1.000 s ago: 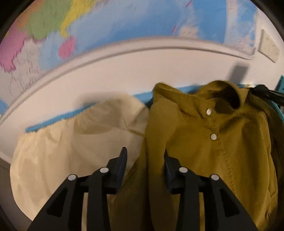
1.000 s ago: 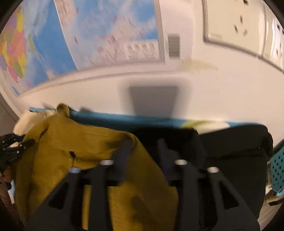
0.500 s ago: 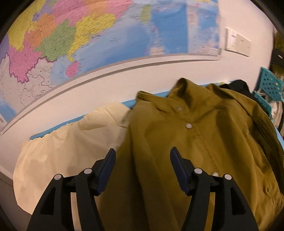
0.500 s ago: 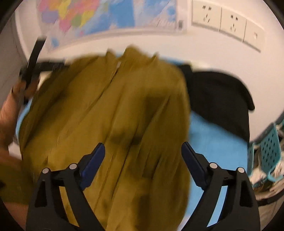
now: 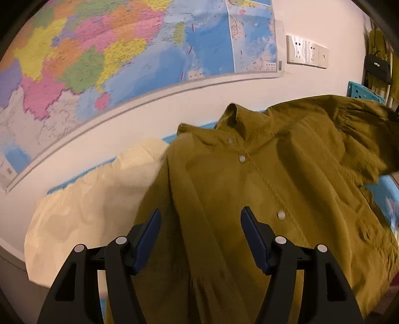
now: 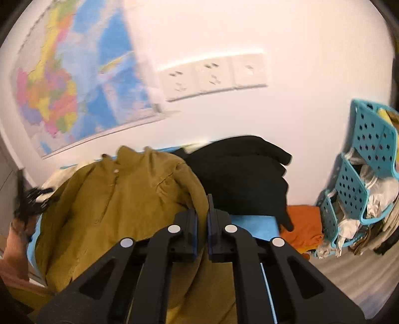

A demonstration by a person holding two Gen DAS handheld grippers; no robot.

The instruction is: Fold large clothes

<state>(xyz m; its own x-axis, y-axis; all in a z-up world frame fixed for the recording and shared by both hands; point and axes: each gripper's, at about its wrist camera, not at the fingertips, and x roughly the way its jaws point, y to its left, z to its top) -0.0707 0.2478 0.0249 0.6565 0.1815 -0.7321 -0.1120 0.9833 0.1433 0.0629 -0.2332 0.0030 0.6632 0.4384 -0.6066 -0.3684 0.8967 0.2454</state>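
olive cotton jacket (image 6: 119, 206), snap-buttoned, rumples between closing right tongs (image 6: 202, 219).

- White wall (image 5: 311, 20) behind the scene, warm indoor light.
- Large coloured map (image 5: 124, 49) on the wall, left side.
- Row of white sockets (image 6: 214, 74) right of the map.
- Teal perforated baskets (image 6: 361, 179), stacked, far right; contents mixed, unclear.
- Pale grey floor (image 6: 361, 274) below the baskets.

The left tool (image 5: 200, 234) is opening, jaws wide; the right tool (image 6: 201, 219) is closing.
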